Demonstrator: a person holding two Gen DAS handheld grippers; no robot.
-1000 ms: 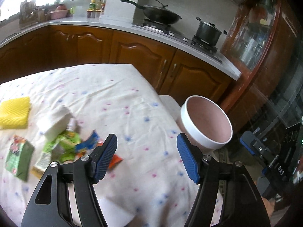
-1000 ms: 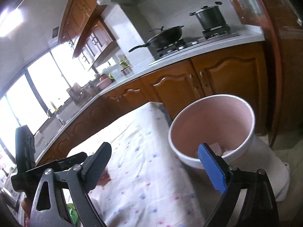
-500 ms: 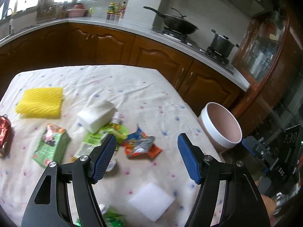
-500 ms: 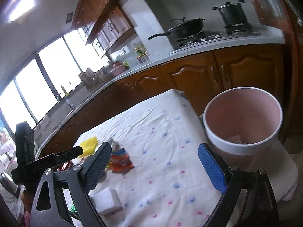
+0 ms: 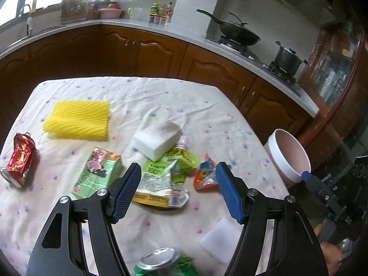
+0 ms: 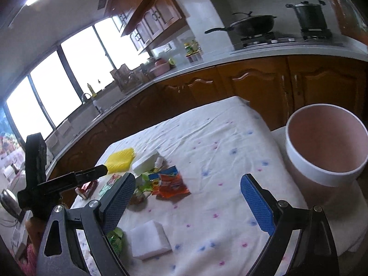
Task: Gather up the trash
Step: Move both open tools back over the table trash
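Left gripper [image 5: 177, 193] jaws spread over crumpled green-and-white wrapper [image 5: 158, 184], white foam block [image 5: 156, 140] beyond, yellow ribbed sponge [image 5: 78, 120], crushed red can [image 5: 19, 158], pink round bin [image 5: 288, 158] off table's right edge

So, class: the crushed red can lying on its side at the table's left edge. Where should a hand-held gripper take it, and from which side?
Grip the crushed red can across its dented middle, coming down from above with the fingers either side of its long axis. It lies flat on the tablecloth, clear of the other litter, so nothing blocks that approach, and the creased waist probably offers a narrower, less slippery hold than the rounded ends.
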